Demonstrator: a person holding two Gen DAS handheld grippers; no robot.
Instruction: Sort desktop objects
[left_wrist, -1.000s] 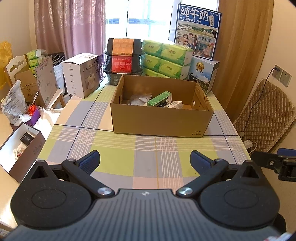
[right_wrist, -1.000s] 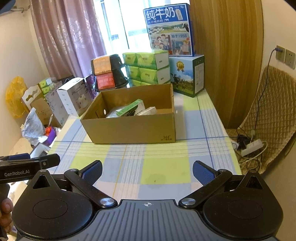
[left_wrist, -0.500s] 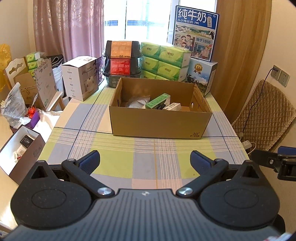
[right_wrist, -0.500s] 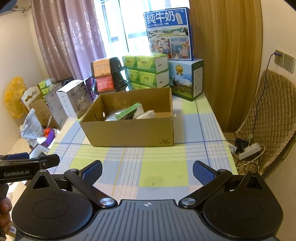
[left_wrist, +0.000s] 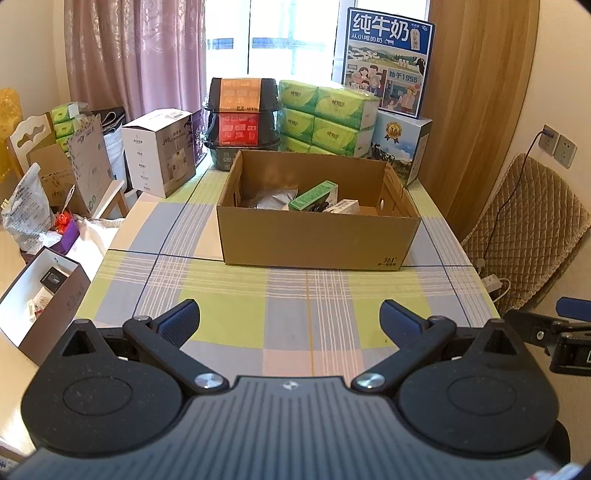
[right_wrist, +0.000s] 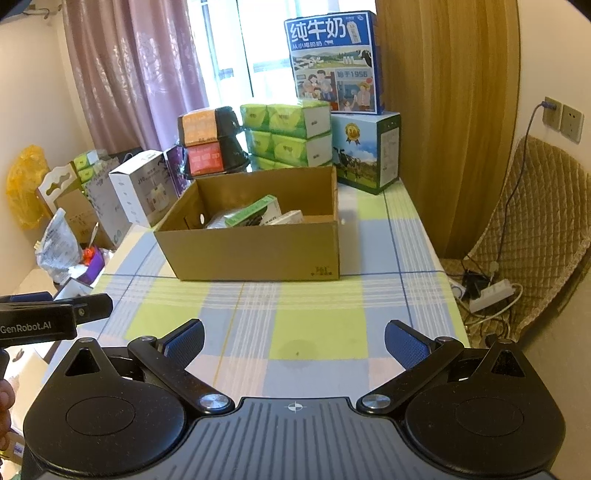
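A table (left_wrist: 303, 317) covered with one checked cloth of green, blue and white squares fills the view. On it, well ahead of both tools, sits one open cardboard box (left_wrist: 317, 240). Behind the box stand two milk cartons, one blue carton (left_wrist: 386, 61) on top of another carton (left_wrist: 400, 146), beside one stack of green tissue packs (left_wrist: 325, 118); their count is hard to tell. Two black containers (left_wrist: 242, 114) with orange and red labels are stacked left of the tissues, and one white box (left_wrist: 160, 149) stands further left.

Inside the cardboard box lie at least three items: one green box (left_wrist: 314, 195) tilted, one small white box (left_wrist: 343, 206) just beside it, and one grey packet (left_wrist: 275, 197).

The left gripper (left_wrist: 290, 319) and the right gripper (right_wrist: 293, 341) each have two blue-padded fingers spread wide, released and empty, above the bare cloth.
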